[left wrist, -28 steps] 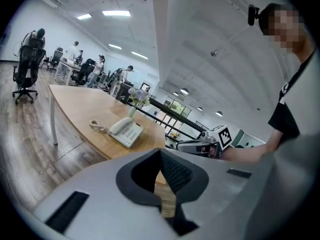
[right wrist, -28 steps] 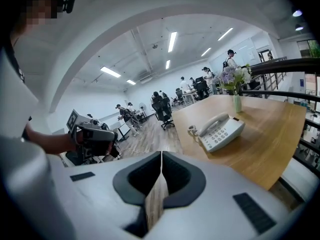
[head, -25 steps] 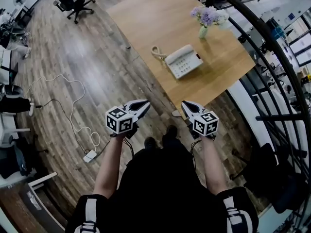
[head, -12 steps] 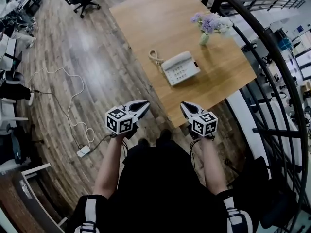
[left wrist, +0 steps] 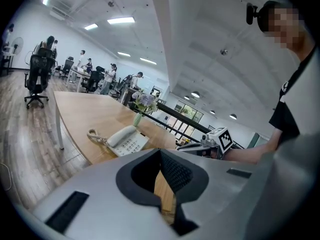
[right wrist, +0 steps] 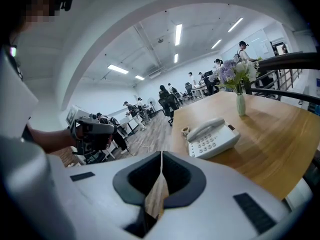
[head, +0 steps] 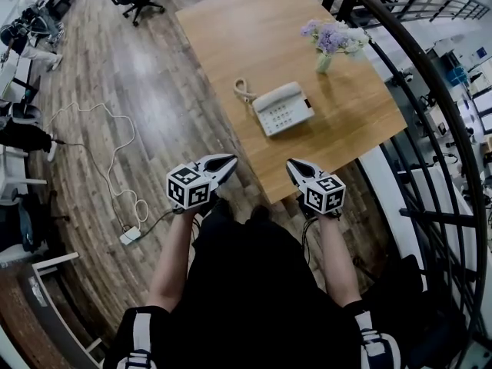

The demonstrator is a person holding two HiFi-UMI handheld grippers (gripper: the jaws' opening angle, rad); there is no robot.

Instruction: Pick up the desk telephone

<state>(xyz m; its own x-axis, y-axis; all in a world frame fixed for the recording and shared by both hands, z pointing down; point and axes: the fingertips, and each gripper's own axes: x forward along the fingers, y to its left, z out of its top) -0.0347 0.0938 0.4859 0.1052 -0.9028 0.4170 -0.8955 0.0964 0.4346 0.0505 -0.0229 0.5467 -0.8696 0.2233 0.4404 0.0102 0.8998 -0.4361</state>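
Both my left gripper and right gripper are clamped shut and empty, so I'd spread them before reaching the white plastic desk telephone on the pale wooden table.

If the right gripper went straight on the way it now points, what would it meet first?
Probably the table top near its front edge: the right gripper, jaws shut, tilts down toward it. The telephone lies farther on, slightly right of that line, though depth is uncertain.

The white desk telephone lies flat on the wooden table (handset cradled, cord coiled).
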